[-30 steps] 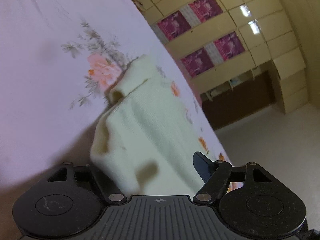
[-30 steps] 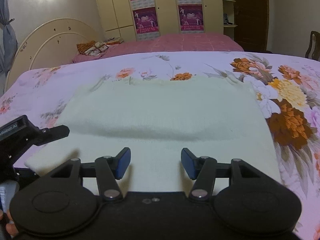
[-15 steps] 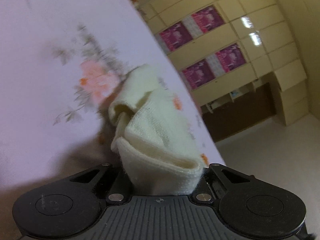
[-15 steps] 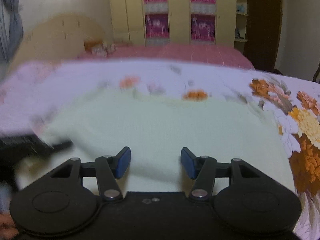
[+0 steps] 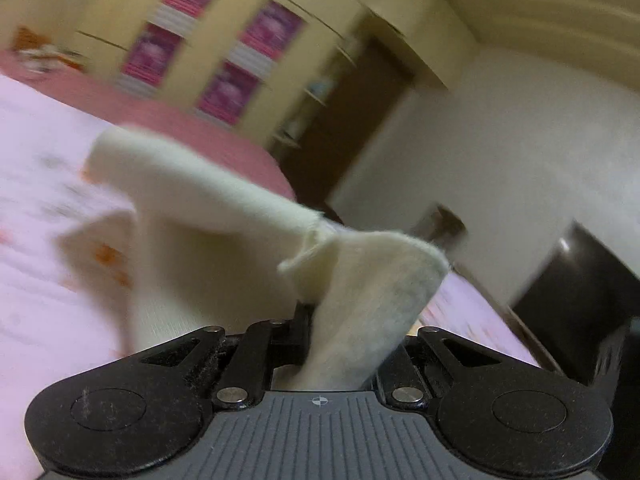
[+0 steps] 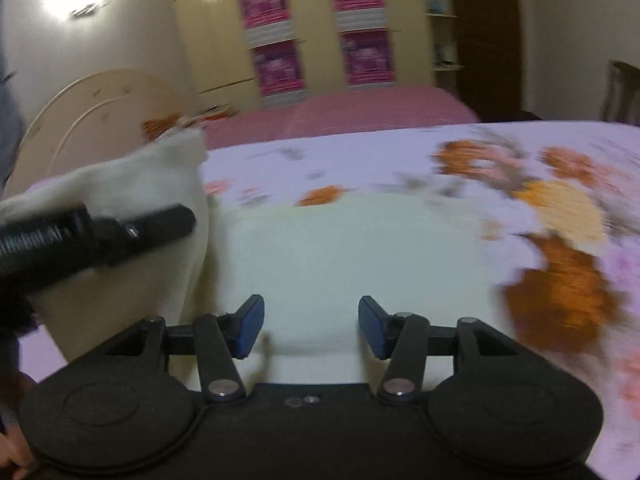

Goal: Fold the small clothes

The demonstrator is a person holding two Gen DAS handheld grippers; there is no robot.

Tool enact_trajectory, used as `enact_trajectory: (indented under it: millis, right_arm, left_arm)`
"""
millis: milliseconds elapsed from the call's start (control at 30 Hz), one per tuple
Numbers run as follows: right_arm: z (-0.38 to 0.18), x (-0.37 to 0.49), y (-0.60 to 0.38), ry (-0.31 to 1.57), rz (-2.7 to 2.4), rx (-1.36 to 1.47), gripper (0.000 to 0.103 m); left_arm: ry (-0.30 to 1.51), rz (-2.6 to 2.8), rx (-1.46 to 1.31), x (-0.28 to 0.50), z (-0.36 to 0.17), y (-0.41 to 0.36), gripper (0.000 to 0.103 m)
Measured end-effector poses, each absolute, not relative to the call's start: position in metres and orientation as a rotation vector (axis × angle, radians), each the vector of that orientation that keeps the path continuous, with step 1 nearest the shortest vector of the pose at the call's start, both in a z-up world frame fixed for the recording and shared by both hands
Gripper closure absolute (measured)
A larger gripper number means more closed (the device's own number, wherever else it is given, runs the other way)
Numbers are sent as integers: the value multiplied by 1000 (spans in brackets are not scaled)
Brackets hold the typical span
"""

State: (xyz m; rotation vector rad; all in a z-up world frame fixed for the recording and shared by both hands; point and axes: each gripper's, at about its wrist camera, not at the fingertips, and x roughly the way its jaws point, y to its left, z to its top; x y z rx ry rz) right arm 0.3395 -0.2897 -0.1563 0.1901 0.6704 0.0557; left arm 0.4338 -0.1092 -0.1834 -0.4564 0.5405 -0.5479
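Observation:
A cream knitted garment (image 6: 340, 256) lies on the floral bedspread (image 6: 400, 160). My left gripper (image 5: 340, 340) is shut on the garment's left edge (image 5: 368, 292) and holds it lifted off the bed; the cloth hangs in a fold back down to the bed (image 5: 180, 248). In the right wrist view the left gripper (image 6: 120, 232) shows at the left with the raised cloth (image 6: 140, 184) behind it. My right gripper (image 6: 311, 326) is open and empty just above the garment's near edge.
A second bed with a pink cover (image 6: 360, 108) and a cream headboard (image 6: 80, 108) stand behind. Yellow wardrobes with pink posters (image 6: 316, 28) line the far wall. A dark door (image 5: 340, 136) and dark furniture (image 5: 580, 300) are to the right.
My left gripper closed on the garment's left edge, lifted it off the bed and swung it up and to the right. My right gripper stayed open over the near edge.

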Motion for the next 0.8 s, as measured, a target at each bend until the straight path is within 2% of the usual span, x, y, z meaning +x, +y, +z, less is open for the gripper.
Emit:
enact_trajectory:
  millis: [133,200,233,267,300,367,433,500,633,800]
  right_arm:
    - [-157,321,-331,687,-48,219,55]
    - [-162,311,-350,707,-67,279,52]
    - [-163,306,-356,709,-76,300,52]
    - [-162,302,-359,704,-80,309,51]
    - [-160,299,-361,699,-80,316,51]
    - [-155,295,-367,689,-65,355,51]
    - [-149,297,-371,675,-40,399,50]
    - [-146,302,-371,678,0,444,42]
    - [-154,321,-358,737,96,499,42]
    - [-175,350,-348,785,108,549,41]
  left_arm:
    - [702,-562,-359,439,-203,-147,92]
    - [708,-561,-317,433,-204,-148,91]
    - [703,-552,-305,430,-200,-146,88]
    - [704,-554,-303,428,-195,-143,66]
    - [709,-561,-308,426,-189,-139,30]
    - [672,-550,-298,415,-176,-134,10]
    - [649,-558,-279,399,-165,-127,10]
    - [661,-542,-302,396,-157,-109,10]
    - [630,-389,-324,386,-160,-70,10]
    - [690,-268,-300,417,-181,-49,10]
